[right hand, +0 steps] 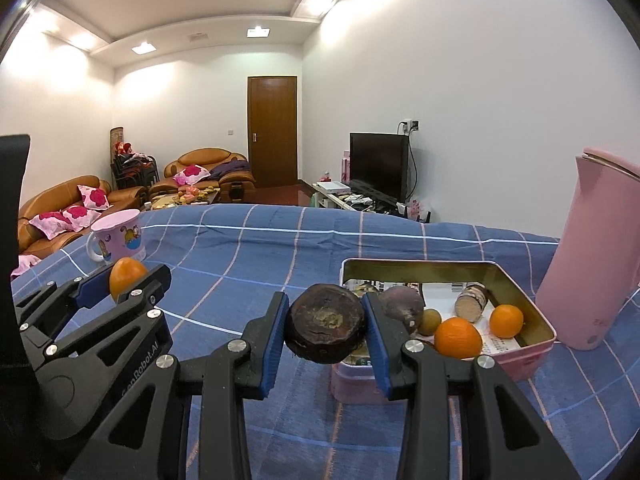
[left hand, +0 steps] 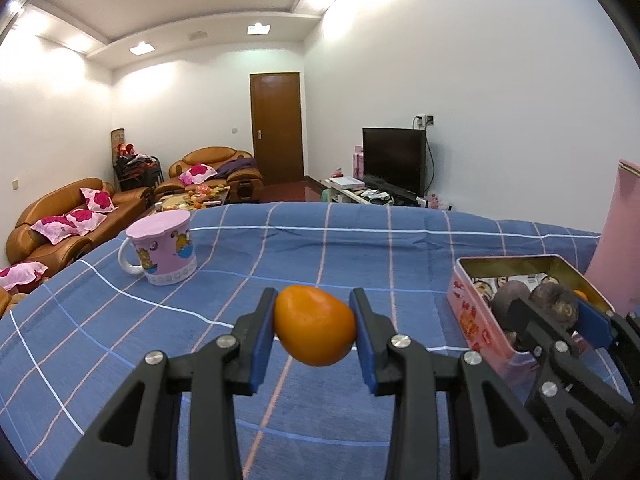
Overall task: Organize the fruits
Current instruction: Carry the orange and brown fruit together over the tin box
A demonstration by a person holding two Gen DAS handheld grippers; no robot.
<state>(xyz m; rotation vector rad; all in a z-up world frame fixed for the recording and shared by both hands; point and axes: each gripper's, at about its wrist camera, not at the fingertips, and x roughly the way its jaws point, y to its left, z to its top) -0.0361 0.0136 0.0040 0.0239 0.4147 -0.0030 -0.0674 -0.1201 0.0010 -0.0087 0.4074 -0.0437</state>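
Note:
My left gripper (left hand: 315, 330) is shut on an orange fruit (left hand: 314, 325), held above the blue checked cloth; the same gripper (right hand: 124, 284) and orange (right hand: 126, 274) show at the left in the right wrist view. My right gripper (right hand: 326, 330) is shut on a dark brown round fruit (right hand: 325, 328), just in front of the pink tin's near left corner. The pink tin (right hand: 536, 354) holds two oranges (right hand: 457, 337), a small kiwi (right hand: 430, 321), a dark purple fruit (right hand: 401, 305) and a cut piece (right hand: 472, 303). In the left wrist view the right gripper (left hand: 556, 320) sits by the tin (left hand: 476, 320).
A pink cartoon mug (left hand: 162, 250) stands at the far left on the cloth. A tall pink kettle (right hand: 592, 264) stands right of the tin. The blue cloth (right hand: 260, 264) spreads between mug and tin. Sofas, a door and a TV lie beyond the table's far edge.

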